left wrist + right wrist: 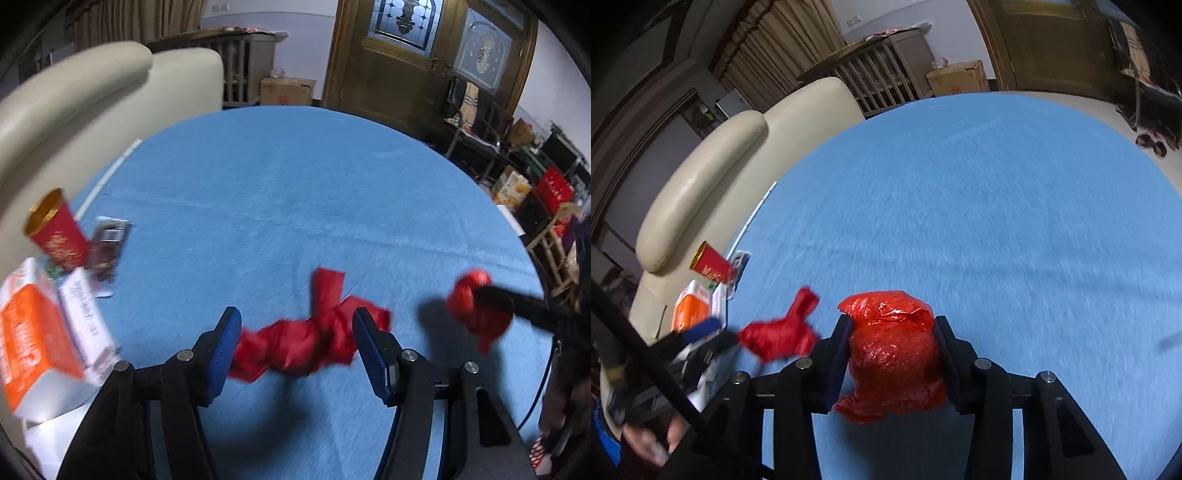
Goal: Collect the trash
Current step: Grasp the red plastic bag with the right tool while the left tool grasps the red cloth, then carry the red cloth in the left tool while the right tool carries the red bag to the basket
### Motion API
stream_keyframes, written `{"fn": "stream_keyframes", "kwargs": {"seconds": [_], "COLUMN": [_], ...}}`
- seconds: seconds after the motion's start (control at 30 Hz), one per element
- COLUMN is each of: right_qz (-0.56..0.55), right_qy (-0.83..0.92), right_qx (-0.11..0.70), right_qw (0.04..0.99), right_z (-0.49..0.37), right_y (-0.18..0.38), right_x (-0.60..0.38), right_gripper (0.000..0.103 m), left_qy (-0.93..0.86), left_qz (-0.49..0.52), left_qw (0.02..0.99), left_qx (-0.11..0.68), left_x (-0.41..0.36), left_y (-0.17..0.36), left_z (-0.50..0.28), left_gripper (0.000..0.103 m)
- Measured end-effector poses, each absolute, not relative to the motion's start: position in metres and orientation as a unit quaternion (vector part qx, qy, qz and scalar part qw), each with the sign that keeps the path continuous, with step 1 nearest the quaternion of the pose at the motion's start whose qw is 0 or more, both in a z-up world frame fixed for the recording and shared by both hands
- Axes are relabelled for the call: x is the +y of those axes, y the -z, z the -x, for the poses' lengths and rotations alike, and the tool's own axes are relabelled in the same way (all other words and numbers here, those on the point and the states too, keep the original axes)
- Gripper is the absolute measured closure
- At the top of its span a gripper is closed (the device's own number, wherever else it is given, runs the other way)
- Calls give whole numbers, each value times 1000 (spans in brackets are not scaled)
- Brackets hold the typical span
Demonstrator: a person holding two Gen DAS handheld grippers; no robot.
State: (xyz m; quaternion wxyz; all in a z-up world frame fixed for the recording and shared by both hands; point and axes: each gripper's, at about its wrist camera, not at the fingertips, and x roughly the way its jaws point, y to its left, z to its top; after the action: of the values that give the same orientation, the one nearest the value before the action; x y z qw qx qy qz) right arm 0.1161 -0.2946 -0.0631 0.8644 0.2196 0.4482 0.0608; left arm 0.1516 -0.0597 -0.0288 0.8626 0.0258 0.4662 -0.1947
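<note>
**Light and picture quality**

Indoor light, moderate, room background dim. Soft shadows on the blue cloth beneath the red bags. Strong fisheye curvature, black corners. Motion blur on cartons and cloth texture.

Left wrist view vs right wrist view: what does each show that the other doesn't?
Only the left wrist view: stained-glass wooden door, red gift boxes stacked at right. Only the right wrist view: a hand at lower left, and the crumpled red plastic bag filling the right gripper jaws. Both: blue tablecloth, red paper cup, orange carton, twisted red plastic bag.
</note>
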Motion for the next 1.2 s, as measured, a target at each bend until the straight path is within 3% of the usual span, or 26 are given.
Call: {"fn": "stream_keyframes", "kwargs": {"seconds": [0.47, 0.57, 0.83, 1.2], "right_qz": [-293, -298, -303, -294], "right_qy": [-56, -52, -48, -50], "right_qx": [442, 441, 426, 404], "right_qw": [846, 845, 851, 865], "right_z": [-48, -42, -23, 5], "right_y": [69, 69, 55, 25], "right_x": [-310, -311, -314, -310], "right_gripper": [56, 56, 56, 56], "left_qy": [242, 230, 204, 195], "left_qz": [-28, -36, -6, -8], "left_qw": [829, 832, 836, 863], "left_qx": [502, 504, 510, 466], "left_x": [-71, -70, -58, -44], "left_y": [63, 65, 59, 15], "left_z": [-157, -154, -145, -89], "left_gripper": [39, 45, 55, 56]}}
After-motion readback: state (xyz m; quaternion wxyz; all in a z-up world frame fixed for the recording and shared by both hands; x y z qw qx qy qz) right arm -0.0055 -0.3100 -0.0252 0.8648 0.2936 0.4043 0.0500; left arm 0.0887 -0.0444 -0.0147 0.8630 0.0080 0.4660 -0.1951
